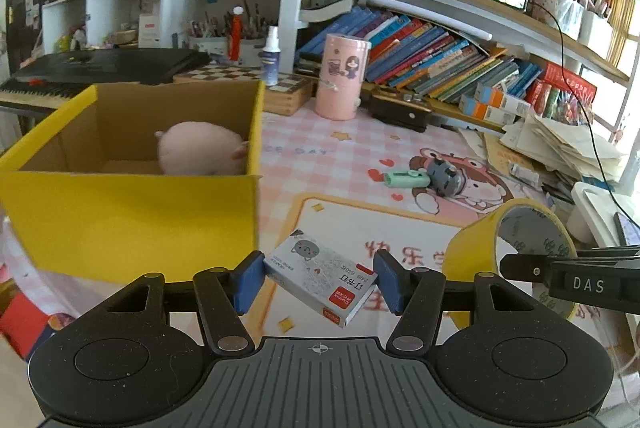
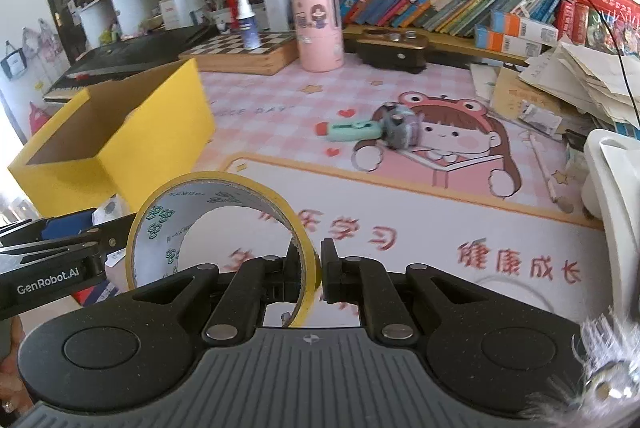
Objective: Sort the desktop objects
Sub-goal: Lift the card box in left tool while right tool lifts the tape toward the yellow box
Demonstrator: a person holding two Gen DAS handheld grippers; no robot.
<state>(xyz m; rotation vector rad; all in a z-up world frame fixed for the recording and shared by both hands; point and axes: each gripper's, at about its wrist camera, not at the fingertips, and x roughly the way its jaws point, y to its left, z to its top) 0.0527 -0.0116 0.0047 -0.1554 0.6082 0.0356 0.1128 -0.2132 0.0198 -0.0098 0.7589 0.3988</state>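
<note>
yellow box (image 1: 132,224): pink plush (image 1: 200,148) inside | cardboard-lined, open top

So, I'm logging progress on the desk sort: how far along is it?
Done: a pink plush sits in the yellow box. In hand: the left gripper holds a staple box; the right gripper pinches a yellow tape roll. Left: the green stapler and grey toy on the mat.
</note>
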